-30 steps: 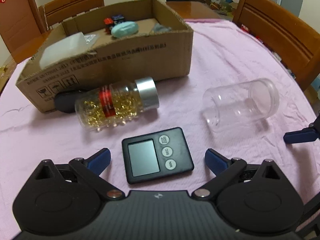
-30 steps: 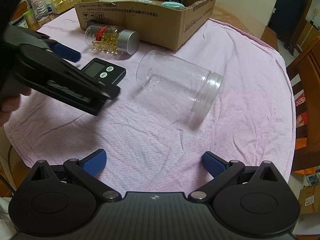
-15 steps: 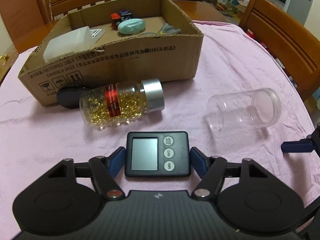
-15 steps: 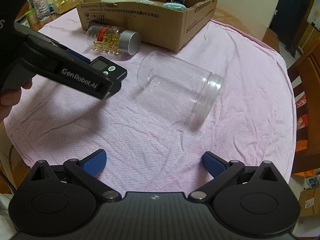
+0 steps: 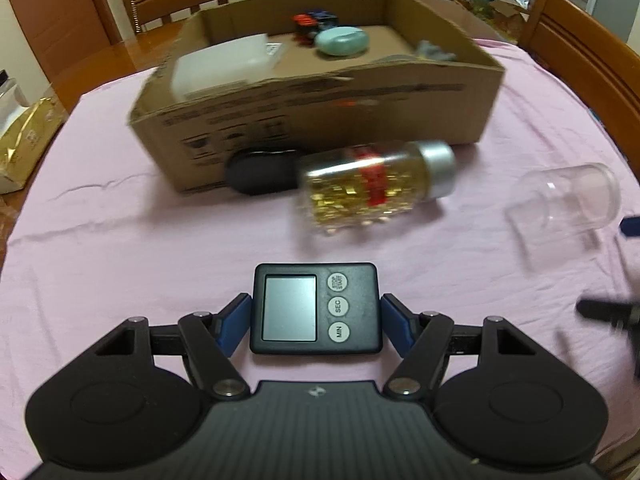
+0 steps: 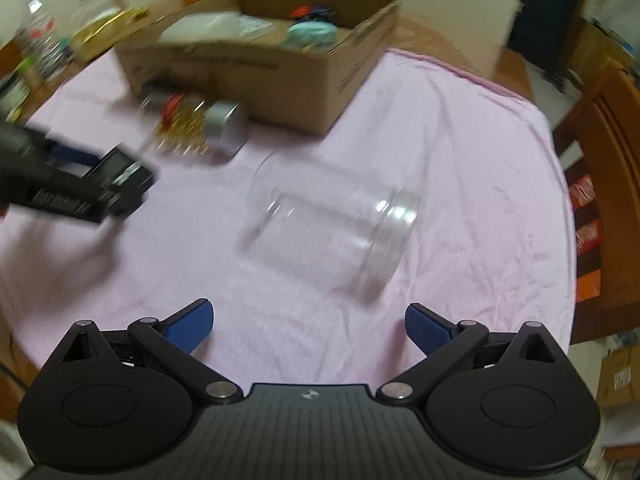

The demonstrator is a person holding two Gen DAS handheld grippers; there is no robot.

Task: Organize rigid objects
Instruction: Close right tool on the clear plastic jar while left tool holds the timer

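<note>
My left gripper [image 5: 316,322] is shut on a black digital timer [image 5: 315,307], its blue pads pressed on both sides, held a little above the pink cloth. The timer [image 6: 120,168] and that gripper also show at the left of the right wrist view. A bottle of gold capsules [image 5: 376,186] with a silver cap lies on its side in front of the cardboard box [image 5: 320,120]. A clear empty jar [image 6: 332,216] lies on its side ahead of my right gripper [image 6: 308,326], which is open and empty.
The box holds a white container [image 5: 220,66], a teal case [image 5: 342,40] and small toys. A black oval object [image 5: 260,170] lies against the box front. Wooden chairs [image 5: 588,56] stand around the table. Gold packets [image 5: 28,144] and bottles [image 6: 40,36] sit at the left edge.
My left gripper closed on the timer and carried it to the left and toward the box. The right gripper shifted slightly and stays open.
</note>
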